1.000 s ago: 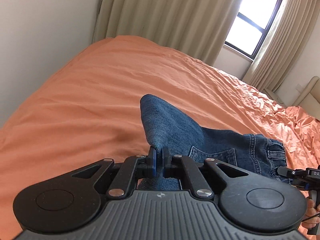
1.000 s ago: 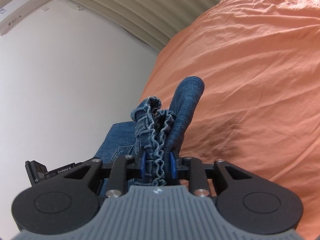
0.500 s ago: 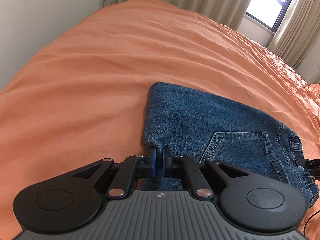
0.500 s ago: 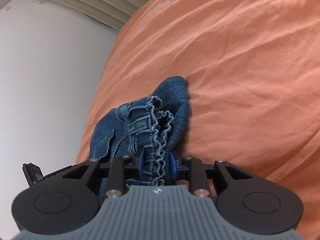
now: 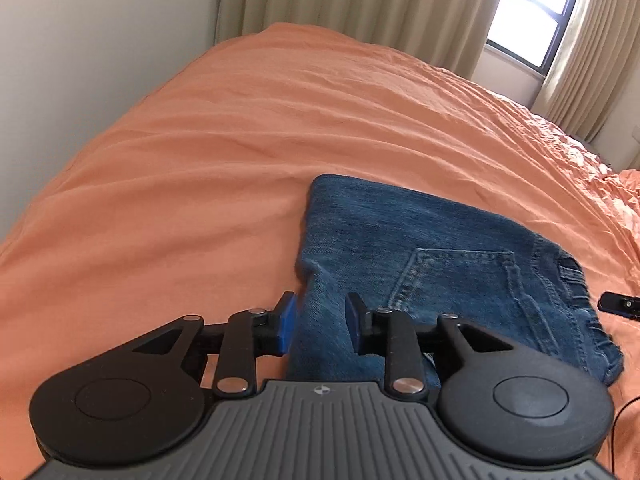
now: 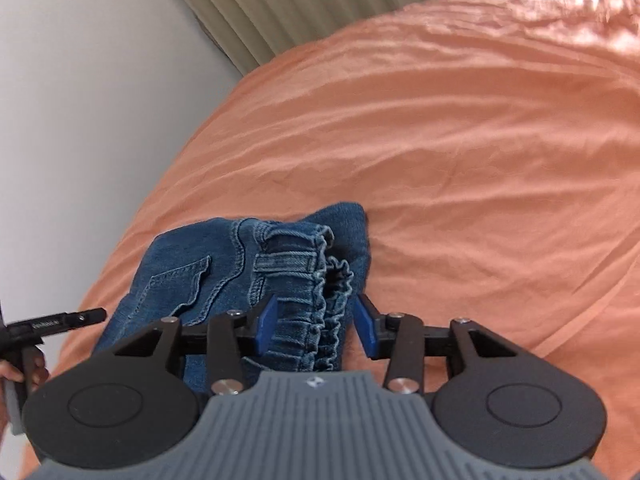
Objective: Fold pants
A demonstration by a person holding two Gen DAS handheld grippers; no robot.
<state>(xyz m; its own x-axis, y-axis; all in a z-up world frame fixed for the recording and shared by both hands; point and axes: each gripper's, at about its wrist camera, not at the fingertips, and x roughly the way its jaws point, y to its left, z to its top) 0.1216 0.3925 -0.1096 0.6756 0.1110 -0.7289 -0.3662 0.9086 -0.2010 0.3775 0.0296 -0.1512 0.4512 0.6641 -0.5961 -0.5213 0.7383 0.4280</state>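
Note:
The blue denim pants [image 5: 440, 264] lie folded flat on the orange bed [image 5: 240, 152], back pocket facing up. My left gripper [image 5: 320, 322] is open, its blue pads on either side of the folded left edge without gripping it. In the right wrist view the pants [image 6: 208, 276] show their gathered elastic waistband [image 6: 320, 304]. My right gripper [image 6: 316, 326] is open, its pads standing apart on both sides of the waistband. The tip of the right gripper shows in the left wrist view [image 5: 620, 304].
A white wall [image 5: 80, 60] runs along the bed's left side. Beige curtains [image 5: 340, 0] and a window [image 5: 532, 16] stand behind the bed. The sheet is rumpled at the far right [image 5: 608, 184]. The other gripper and hand show in the right wrist view [image 6: 40, 328].
The pants were lowered from a lifted hold onto the bed and now lie flat. Both grippers have opened and let go of the denim.

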